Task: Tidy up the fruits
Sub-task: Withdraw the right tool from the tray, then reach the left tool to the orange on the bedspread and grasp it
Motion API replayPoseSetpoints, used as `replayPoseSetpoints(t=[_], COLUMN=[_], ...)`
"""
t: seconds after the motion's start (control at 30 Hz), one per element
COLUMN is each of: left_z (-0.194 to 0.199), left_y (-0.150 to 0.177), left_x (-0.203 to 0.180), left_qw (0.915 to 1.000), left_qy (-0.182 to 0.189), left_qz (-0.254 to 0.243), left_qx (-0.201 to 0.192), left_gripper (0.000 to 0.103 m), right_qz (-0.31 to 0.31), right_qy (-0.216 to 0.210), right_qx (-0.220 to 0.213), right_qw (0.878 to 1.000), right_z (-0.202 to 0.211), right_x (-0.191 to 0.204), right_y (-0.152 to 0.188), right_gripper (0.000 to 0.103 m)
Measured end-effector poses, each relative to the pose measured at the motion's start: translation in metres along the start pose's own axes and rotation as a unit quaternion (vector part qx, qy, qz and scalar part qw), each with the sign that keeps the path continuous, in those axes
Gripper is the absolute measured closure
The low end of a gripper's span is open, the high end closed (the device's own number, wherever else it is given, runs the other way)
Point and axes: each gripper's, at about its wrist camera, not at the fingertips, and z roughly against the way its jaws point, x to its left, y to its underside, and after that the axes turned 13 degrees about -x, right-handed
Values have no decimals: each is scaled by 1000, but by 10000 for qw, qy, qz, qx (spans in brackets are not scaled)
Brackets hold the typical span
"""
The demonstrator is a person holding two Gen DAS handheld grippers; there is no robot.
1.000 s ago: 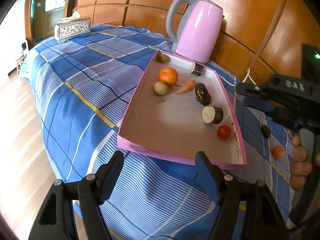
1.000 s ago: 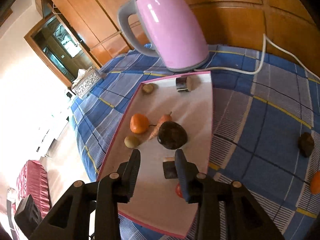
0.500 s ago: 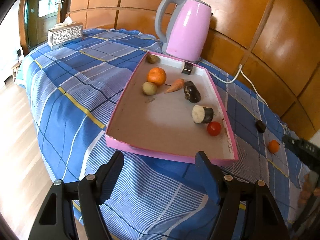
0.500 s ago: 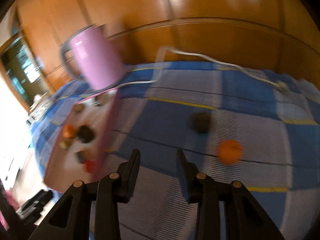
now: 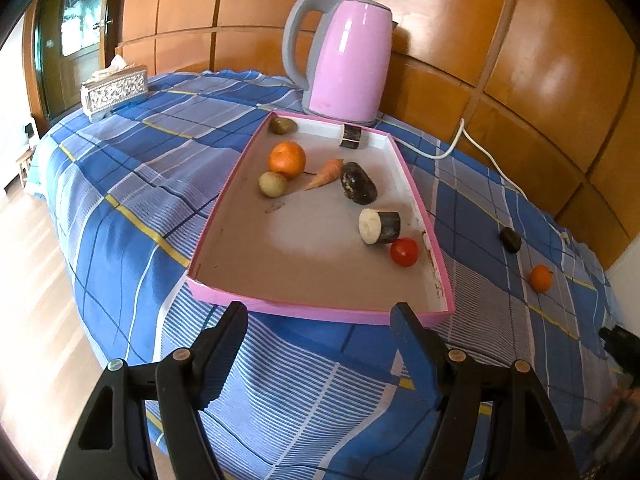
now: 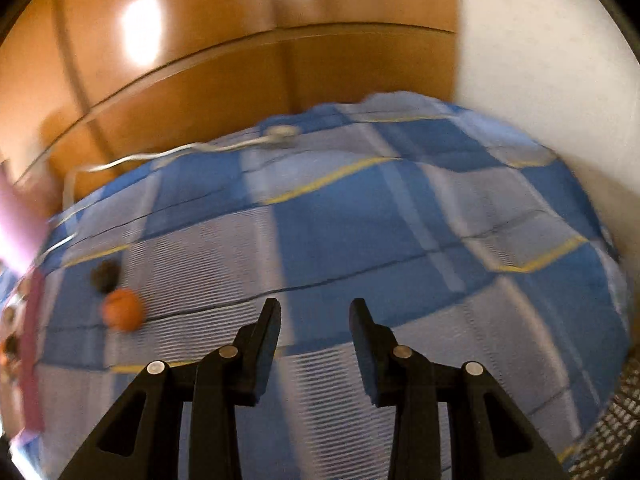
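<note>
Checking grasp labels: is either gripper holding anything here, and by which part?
Nothing is held. The left gripper and right gripper both stand open and empty above the blue checked cloth.

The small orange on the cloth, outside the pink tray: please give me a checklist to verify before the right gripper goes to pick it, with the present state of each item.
1. Right gripper empty: ok, nothing between its fingers.
2. Its jaws wide enough for the small orange: cannot tell, the gap is narrow.
3. Gripper aimed at the orange: not ok, it lies far to the left in the right wrist view.
4. Orange clear of neighbours: not ok, a dark round piece sits close beside it.
5. Free space in the pink tray: ok, its near half is bare.
6. Left gripper out of the way: ok, open and short of the tray.
</note>
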Motion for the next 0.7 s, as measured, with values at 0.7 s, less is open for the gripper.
replayPoseSetpoints(t=[0.7], left_z=[6], left_y=[-17], left_x=[-41], left_qw=[9977], left_qy=[465], left_qz=[-483], left_qx=[-138], left_gripper=[29], right_qz=[-90], right_qy=[1378], right_qx=[-275], right_qw=[9900], right_z=[-19], right_x=[-53], right_y=[27], right_gripper=[64])
